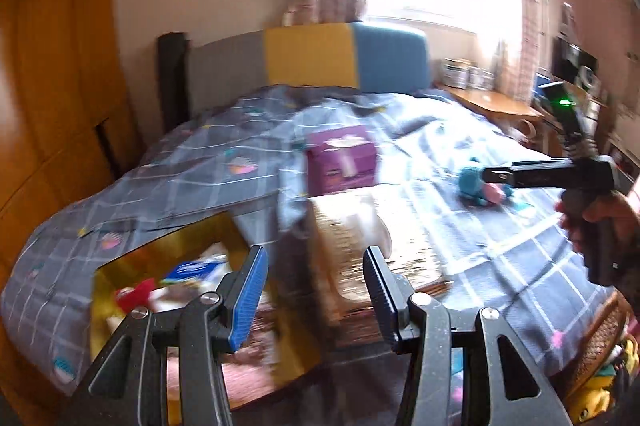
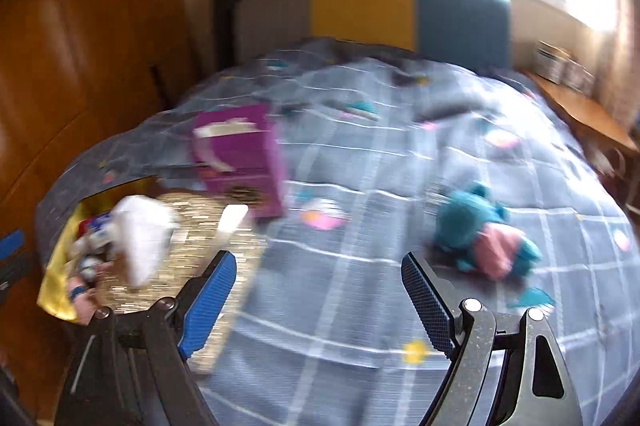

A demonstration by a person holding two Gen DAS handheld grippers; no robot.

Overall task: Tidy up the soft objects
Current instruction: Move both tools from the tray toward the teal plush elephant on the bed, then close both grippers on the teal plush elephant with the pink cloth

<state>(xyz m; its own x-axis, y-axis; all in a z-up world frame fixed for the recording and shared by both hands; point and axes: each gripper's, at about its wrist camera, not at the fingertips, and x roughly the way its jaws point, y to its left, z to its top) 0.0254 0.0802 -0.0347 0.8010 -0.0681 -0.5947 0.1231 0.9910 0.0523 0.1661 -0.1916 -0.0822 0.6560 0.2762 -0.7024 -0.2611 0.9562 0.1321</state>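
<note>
On the bed, the right hand-held gripper (image 2: 316, 302) gapes empty — rushing, it may nudge the teal plush (image 2: 476, 238) away.

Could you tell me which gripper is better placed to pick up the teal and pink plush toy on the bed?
Right. The right gripper has open jaws nearest the plush toy; the left gripper faces the boxes.
</note>
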